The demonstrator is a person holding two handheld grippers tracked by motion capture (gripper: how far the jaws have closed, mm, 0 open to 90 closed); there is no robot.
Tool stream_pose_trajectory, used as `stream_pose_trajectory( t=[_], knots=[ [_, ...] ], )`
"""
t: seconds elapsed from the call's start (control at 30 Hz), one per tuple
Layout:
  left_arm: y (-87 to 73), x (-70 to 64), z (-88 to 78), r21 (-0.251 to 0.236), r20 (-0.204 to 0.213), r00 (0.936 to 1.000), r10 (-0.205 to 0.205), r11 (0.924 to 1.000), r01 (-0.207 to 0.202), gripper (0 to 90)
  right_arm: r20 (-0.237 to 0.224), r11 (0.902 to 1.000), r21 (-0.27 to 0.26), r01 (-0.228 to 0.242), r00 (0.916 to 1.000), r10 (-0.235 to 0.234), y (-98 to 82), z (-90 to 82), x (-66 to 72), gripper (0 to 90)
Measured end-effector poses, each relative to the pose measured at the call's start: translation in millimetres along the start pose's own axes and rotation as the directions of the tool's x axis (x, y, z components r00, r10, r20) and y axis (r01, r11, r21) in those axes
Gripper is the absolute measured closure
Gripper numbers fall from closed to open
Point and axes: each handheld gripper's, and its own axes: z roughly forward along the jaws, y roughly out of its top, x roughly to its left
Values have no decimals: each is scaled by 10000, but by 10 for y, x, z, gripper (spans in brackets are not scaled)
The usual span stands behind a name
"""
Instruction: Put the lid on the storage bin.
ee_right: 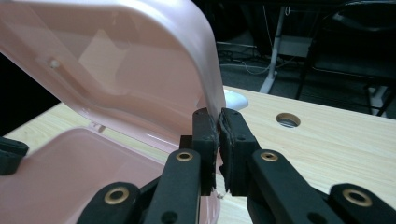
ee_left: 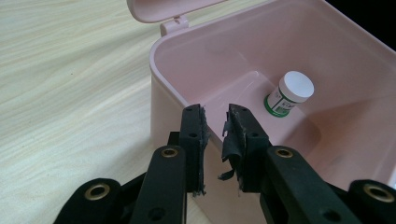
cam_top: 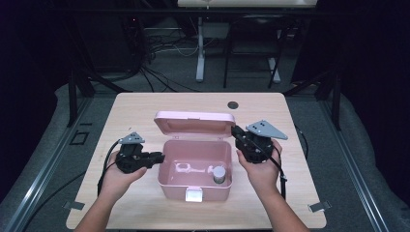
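A pink box (cam_top: 174,191) stands open in the middle of the table, its lid (cam_top: 193,123) tipped up at the back. Inside, at the front right, stands a small bottle (cam_top: 219,174) with a white cap (ee_left: 289,93). My left gripper (cam_top: 162,157) lies level at the box's left side. In the left gripper view its jaws (ee_left: 217,116) straddle the left wall (ee_left: 168,107), one outside and one inside, closed on the rim. My right gripper (cam_top: 235,130) is at the lid's right end. Its jaws (ee_right: 219,121) pinch the lid's edge (ee_right: 212,79).
The box has a white latch (cam_top: 194,195) on its front. A round cable hole (cam_top: 233,105) sits in the wooden table (cam_top: 135,111) behind the lid. Beyond the far edge are desk legs (cam_top: 199,48) and cables on the floor.
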Motion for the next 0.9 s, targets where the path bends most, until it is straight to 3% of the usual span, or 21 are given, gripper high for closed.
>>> stream_pose_trajectory(
  t=[0.17, 0.53, 0.9],
  knots=[
    [-1, -4, 1, -17, -20, 10000, 16, 10000, -16, 765, -184, 9991, -298, -304, 9994, 299, -74, -16, -32, 845],
    [-3, -5, 1, -39, -20, 10000, -3, 10000, 3, 765, -94, 9957, -895, -237, 9997, 229, -163, -22, -9, 843],
    [-3, 9, 3, -49, -30, 10000, 58, 10000, -58, 756, -102, 9955, -926, -191, 9998, 183, -187, -45, 3, 841]
  ],
)
